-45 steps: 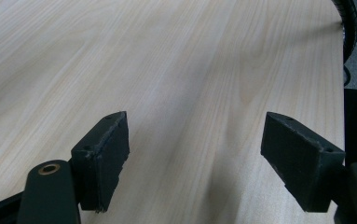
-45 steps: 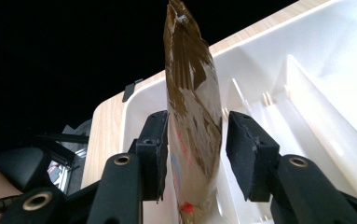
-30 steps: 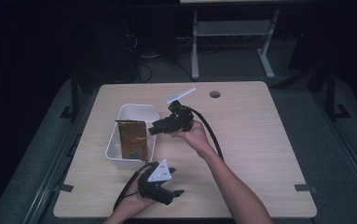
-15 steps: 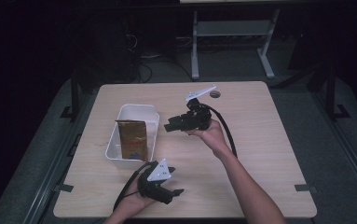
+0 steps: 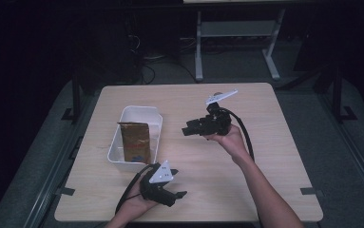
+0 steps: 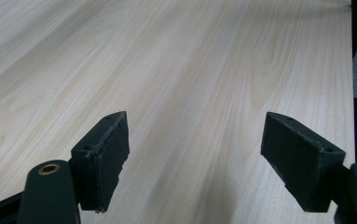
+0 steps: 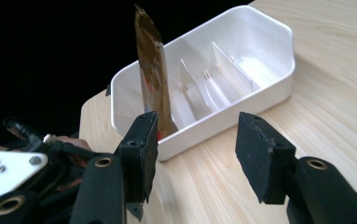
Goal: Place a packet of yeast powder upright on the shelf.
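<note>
The print on the brown pouch is too small to read. The white bin wall hides the pouch's lower end in the right gripper view.

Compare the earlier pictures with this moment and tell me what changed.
The right gripper has drawn back from the white bin, moving rightward over the table; its jaws have just been opening, with nothing between them. The brown packet stays standing upright in the bin. The left gripper has kept its place near the table's near edge, jaws open and empty.
</note>
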A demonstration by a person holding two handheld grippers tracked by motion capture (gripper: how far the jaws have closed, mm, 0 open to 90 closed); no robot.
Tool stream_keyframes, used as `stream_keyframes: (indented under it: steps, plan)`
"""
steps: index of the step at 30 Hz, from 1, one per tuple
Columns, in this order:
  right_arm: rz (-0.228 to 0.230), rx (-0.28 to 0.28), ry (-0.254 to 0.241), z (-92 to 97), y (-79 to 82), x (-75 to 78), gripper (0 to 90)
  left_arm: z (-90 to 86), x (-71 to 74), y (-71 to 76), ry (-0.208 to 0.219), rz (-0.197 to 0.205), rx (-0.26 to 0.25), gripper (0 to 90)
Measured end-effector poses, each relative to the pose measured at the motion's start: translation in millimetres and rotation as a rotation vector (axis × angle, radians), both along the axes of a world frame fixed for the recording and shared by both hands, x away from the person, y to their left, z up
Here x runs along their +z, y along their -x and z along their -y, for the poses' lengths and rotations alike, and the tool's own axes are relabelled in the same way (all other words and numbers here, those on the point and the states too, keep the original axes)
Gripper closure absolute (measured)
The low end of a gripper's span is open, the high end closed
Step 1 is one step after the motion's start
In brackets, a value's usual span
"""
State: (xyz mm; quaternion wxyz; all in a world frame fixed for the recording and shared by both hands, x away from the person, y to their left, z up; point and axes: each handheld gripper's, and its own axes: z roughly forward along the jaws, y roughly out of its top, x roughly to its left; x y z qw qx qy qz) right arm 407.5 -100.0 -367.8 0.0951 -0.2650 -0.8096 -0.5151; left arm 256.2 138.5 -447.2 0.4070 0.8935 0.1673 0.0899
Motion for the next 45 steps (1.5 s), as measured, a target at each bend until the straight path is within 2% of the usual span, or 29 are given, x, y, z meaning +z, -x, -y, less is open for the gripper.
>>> stream_keyframes:
  steps: [13, 19, 22, 33, 36, 38, 45]
  plan:
    - [-0.015, -0.021, 0.009, 26.5, 9.5, -9.7, 44.5, -1.0, -0.4, -1.6, 0.007, -0.006, 0.007, 23.0]
    - [-0.019, -0.042, -0.013, 40.0, 14.3, -12.3, 43.1, 0.1, -1.0, -1.3, 0.0, -0.007, 0.008, 23.1]
    - [-0.031, -0.047, 0.002, 47.4, 15.9, -13.0, 42.5, 0.2, -1.0, -1.6, 0.001, -0.007, 0.008, 23.1]
    - [-0.021, -0.071, 0.011, 60.9, 23.4, -17.9, 41.3, 0.1, -1.0, -1.7, 0.005, -0.011, 0.009, 23.1]
    - [-0.031, -0.07, 0.04, 63.0, 25.3, -20.4, 39.8, -0.7, -1.2, -2.1, 0.009, -0.011, 0.013, 23.1]
    - [-0.021, -0.074, 0.046, 64.2, 27.2, -20.3, 39.8, -1.1, -1.0, -2.5, 0.012, -0.012, 0.015, 23.0]
    - [-0.017, -0.072, 0.028, 72.0, 35.9, -22.8, 38.6, -0.5, -1.3, -2.4, 0.012, -0.013, 0.013, 23.1]
